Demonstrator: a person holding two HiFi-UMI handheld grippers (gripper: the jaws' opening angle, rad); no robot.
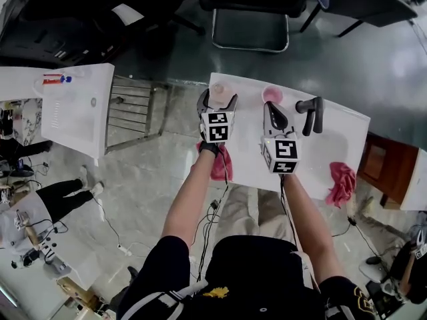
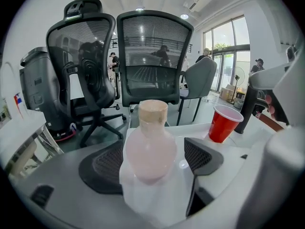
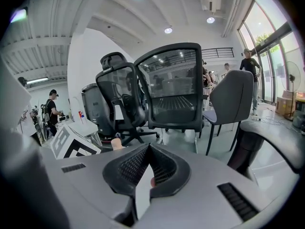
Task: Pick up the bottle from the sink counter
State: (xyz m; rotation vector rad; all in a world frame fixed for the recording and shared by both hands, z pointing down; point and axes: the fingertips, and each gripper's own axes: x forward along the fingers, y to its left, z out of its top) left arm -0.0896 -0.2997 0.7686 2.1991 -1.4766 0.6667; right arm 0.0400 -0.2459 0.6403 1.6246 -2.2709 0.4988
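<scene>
1. Far left, on a separate white table: a small red-and-blue item, possibly a label or packet, too small to read.
2. Left gripper: jaws spread wide, one on each side of the bottle, no squeeze on it; a gap visible at the right pad.
3. Bottle itself: pale pink, tan cap, upright on the white sink counter near its far left corner, not yet lifted.
4. Progress, as a judgement: approach and alignment done; closing on the body and raising it off the counter both left.
5. Writing on the bottle: none visible, no brand or label on the side facing the camera.
6. Marker cube on the left gripper: black-and-white square patterns only, no words.
7. Just right of the bottle: a red cup, plain, no print visible.
8. Right gripper: jaws pressed together, nothing between them, hovering over the counter and no part in the grasp.
9. Further right: a black faucet, then a pink cloth draped at the counter's edge; no lettering on either.
</scene>
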